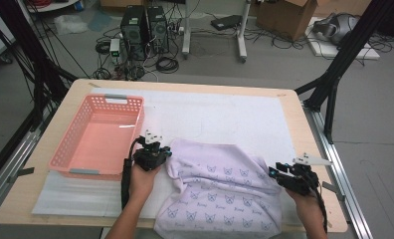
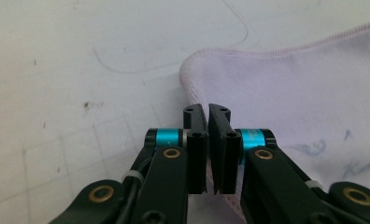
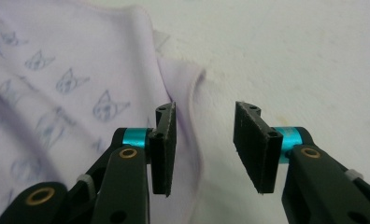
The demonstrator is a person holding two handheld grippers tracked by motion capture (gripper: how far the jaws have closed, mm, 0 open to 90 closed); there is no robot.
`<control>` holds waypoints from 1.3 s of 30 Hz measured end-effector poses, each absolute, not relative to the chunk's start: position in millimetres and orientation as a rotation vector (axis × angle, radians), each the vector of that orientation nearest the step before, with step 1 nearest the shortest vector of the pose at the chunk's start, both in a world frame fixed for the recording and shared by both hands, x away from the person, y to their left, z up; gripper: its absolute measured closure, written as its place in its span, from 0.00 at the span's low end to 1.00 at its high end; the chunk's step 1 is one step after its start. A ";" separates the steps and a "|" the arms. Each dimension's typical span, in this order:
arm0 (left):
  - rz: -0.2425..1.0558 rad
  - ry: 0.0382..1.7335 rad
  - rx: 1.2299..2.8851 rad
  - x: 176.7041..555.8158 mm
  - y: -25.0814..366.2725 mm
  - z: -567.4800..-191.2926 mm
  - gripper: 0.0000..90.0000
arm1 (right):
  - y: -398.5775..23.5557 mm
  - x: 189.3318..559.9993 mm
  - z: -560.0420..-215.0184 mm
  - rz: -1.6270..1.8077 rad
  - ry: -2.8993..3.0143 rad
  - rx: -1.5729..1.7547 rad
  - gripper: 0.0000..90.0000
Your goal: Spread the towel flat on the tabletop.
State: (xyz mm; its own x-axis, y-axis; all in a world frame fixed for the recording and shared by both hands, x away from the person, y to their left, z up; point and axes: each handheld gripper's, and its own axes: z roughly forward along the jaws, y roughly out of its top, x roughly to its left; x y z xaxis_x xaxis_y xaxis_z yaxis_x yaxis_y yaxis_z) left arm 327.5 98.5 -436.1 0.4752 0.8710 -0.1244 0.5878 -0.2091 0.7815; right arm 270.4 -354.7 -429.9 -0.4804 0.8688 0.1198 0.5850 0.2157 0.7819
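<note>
A lilac cloth (image 1: 220,189) printed with small cat faces lies crumpled on the white mat, hanging over the table's near edge. My left gripper (image 1: 166,152) sits at the cloth's upper left corner. In the left gripper view its jaws (image 2: 207,112) stand almost together, with the hemmed edge of the cloth (image 2: 290,84) pinched between them. My right gripper (image 1: 273,172) is at the cloth's right edge. In the right gripper view it (image 3: 205,112) is open, and the cloth's (image 3: 57,70) folded hem lies on the mat between the pads, nearer the left one.
A pink plastic basket (image 1: 135,124) stands on the mat just left of my left gripper. The white mat (image 1: 225,114) stretches bare behind the cloth. The wooden table edge (image 1: 314,149) runs close beside my right gripper.
</note>
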 end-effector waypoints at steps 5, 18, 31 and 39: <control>0.399 1.257 1.889 322.9 105.9 -446.5 0.76 | -337.1 303.4 -427.9 1.111 2.131 1.356 0.72; 0.336 1.126 1.917 319.3 93.0 -451.0 0.61 | -302.5 330.5 -439.8 0.964 2.333 1.286 0.84; 0.443 1.177 1.875 320.0 78.5 -447.7 0.64 | -337.7 331.5 -419.4 0.768 1.935 1.243 0.93; 0.309 1.087 1.931 320.8 62.2 -451.8 0.57 | -354.1 321.5 -418.6 0.929 1.922 1.344 0.75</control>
State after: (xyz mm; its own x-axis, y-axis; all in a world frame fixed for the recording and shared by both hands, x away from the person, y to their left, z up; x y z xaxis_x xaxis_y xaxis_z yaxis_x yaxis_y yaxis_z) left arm 320.8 62.2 -451.8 0.5875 0.7869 -0.1890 0.5698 -0.2364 0.7870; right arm 321.5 -354.1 -418.6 -0.3000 0.9501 -0.0860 0.5227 0.2391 0.8183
